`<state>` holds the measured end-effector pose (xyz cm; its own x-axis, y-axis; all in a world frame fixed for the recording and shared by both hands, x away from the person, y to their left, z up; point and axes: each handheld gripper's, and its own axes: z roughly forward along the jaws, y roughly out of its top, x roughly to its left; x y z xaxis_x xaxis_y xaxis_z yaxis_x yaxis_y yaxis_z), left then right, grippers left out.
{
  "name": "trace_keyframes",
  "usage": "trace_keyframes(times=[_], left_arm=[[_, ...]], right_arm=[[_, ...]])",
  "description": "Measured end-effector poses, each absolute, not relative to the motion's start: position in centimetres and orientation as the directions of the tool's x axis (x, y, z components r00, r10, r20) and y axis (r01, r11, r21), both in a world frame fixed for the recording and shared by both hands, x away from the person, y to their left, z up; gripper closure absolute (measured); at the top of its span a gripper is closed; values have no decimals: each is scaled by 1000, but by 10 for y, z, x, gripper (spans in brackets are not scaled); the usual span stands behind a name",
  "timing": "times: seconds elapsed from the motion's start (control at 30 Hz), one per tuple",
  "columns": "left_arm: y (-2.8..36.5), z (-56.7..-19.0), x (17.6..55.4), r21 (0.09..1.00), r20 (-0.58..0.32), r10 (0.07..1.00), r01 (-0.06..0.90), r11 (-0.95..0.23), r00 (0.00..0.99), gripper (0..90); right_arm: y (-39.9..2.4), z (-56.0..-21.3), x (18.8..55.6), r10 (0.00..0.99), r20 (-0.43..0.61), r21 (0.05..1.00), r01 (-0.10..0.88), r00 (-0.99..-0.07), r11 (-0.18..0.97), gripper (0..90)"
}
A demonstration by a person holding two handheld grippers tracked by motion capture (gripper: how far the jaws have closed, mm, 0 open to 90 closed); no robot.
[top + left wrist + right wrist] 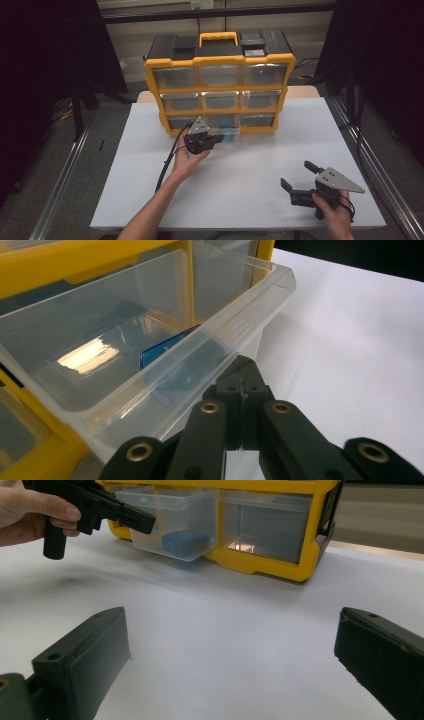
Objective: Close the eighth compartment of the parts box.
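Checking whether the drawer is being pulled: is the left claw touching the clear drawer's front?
Touching. In the left gripper view the left claw, jaws closed together, pinches the front lip of the pulled-out clear drawer, no gap visible.

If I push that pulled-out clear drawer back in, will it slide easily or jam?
The clear drawer looks thin, rigid plastic, holding just a blue block, so probably light and easy to slide. Pushed off-centre it may skew and bind. The left gripper is shut against its front.
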<state>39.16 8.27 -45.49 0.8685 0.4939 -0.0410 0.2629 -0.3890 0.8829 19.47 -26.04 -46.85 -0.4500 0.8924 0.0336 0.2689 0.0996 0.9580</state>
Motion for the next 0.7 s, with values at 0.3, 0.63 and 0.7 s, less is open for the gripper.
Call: trace_keyframes(times=[0.3, 0.63, 0.7], left_arm=[[83, -455, 394, 886, -49, 489, 264, -382, 871, 900], [82, -455, 396, 882, -44, 488, 263, -391, 872, 900], [82, -455, 396, 882, -39, 489, 260, -393, 872, 900]], right_arm=[[-260, -468, 194, 892, 34, 958, 268, -450, 99, 11], [-260, -468, 194, 892, 35, 958, 268, -450, 98, 11], [-260, -468, 194, 893, 35, 958, 268, -449, 97, 11]])
